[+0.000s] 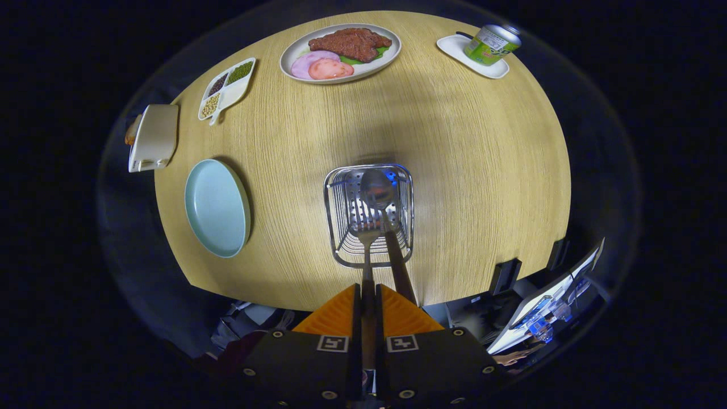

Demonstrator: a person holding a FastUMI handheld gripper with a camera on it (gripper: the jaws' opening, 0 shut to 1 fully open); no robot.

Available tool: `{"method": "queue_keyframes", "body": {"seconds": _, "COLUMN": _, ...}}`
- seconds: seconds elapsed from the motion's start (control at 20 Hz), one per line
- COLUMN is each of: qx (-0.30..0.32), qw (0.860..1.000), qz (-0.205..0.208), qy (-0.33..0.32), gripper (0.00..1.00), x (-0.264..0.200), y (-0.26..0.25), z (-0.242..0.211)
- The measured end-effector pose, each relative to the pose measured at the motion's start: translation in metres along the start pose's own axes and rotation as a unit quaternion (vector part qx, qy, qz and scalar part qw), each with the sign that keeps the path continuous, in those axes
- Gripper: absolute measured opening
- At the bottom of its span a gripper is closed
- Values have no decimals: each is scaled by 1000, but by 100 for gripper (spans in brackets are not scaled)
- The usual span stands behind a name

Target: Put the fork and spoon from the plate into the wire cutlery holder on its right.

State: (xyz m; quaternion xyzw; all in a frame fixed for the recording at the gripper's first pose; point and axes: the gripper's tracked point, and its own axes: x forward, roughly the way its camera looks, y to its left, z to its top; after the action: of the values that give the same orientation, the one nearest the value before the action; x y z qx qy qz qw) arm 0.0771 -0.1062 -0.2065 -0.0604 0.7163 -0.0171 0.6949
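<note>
I look straight down on a wooden table. My gripper [368,287] is shut on the handle of a fork [367,227], whose tines hang inside the wire cutlery holder [335,227] just ahead of the fingers. A spoon [378,188] stands in the same holder, its bowl at the far side. Its brown handle leans back past my right finger. The pale blue plate [217,207] lies left of the holder with nothing on it.
At the far side stand a plate of meat and ham [341,51], a divided dish of beans [227,88] and a green can [492,42] on a white tray. A white box [153,136] sits at the table's left edge. Beneath the near edge are a screen and equipment.
</note>
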Motion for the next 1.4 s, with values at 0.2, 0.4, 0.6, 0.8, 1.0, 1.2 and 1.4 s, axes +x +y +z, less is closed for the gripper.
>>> {"method": "queue_keyframes", "body": {"seconds": 0.2, "qx": -1, "qw": 1000, "qz": 0, "qy": -21, "gripper": 29, "x": -6, "y": -3, "z": 11}}
{"method": "queue_keyframes", "body": {"seconds": 0.4, "qx": 3, "qw": 999, "qz": 8, "qy": -49, "gripper": 60, "x": -18, "y": -1, "z": 23}}
{"method": "queue_keyframes", "body": {"seconds": 0.6, "qx": -19, "qw": 993, "qz": -3, "qy": -114, "gripper": 99, "x": -39, "y": -6, "z": 44}}
{"method": "queue_keyframes", "body": {"seconds": 0.8, "qx": -28, "qw": 974, "qz": 21, "qy": -225, "gripper": 99, "x": -84, "y": 5, "z": 67}}
{"method": "queue_keyframes", "body": {"seconds": 1.0, "qx": -51, "qw": 929, "qz": 36, "qy": -365, "gripper": 99, "x": -148, "y": 12, "z": 75}}
{"method": "queue_keyframes", "body": {"seconds": 1.2, "qx": -43, "qw": 875, "qz": 57, "qy": -479, "gripper": 99, "x": -199, "y": 10, "z": 64}}
{"method": "queue_keyframes", "body": {"seconds": 1.4, "qx": -20, "qw": 810, "qz": 41, "qy": -584, "gripper": 99, "x": -231, "y": -15, "z": 52}}
